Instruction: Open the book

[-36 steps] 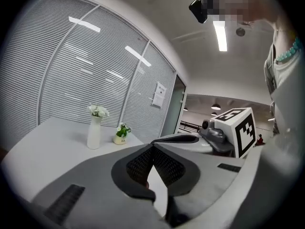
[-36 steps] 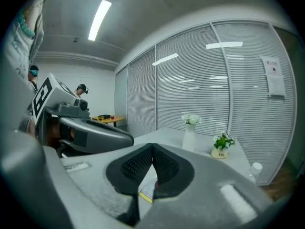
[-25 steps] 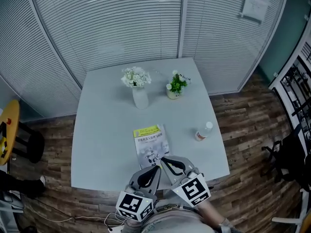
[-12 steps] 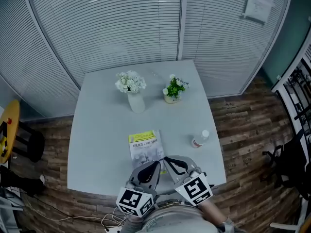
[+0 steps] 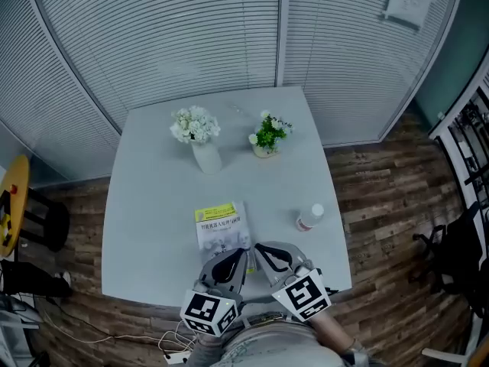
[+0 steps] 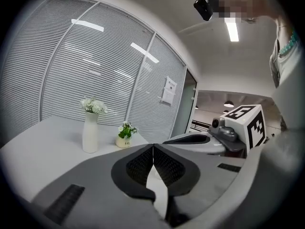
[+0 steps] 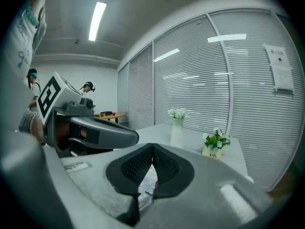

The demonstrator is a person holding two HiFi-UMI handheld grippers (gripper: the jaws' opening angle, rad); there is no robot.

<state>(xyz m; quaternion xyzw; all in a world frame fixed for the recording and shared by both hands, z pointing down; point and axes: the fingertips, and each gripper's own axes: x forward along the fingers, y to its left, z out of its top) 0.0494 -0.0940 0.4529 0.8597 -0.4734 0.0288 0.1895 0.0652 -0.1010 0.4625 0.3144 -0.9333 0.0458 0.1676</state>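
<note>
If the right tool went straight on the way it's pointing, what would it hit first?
Most likely the closed book lying just ahead of the right tool on the table, though depth is hard to judge.

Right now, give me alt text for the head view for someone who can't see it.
A closed book lies on a white table, the left gripper and right gripper side by side at its near edge, fingers shut, empty. Farther out: a flower vase, a potted plant, a bottle.

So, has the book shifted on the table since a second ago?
No. The book keeps the same place on the table, measured against the white vase and the bottle. The whole head view has shifted, not the book.
</note>
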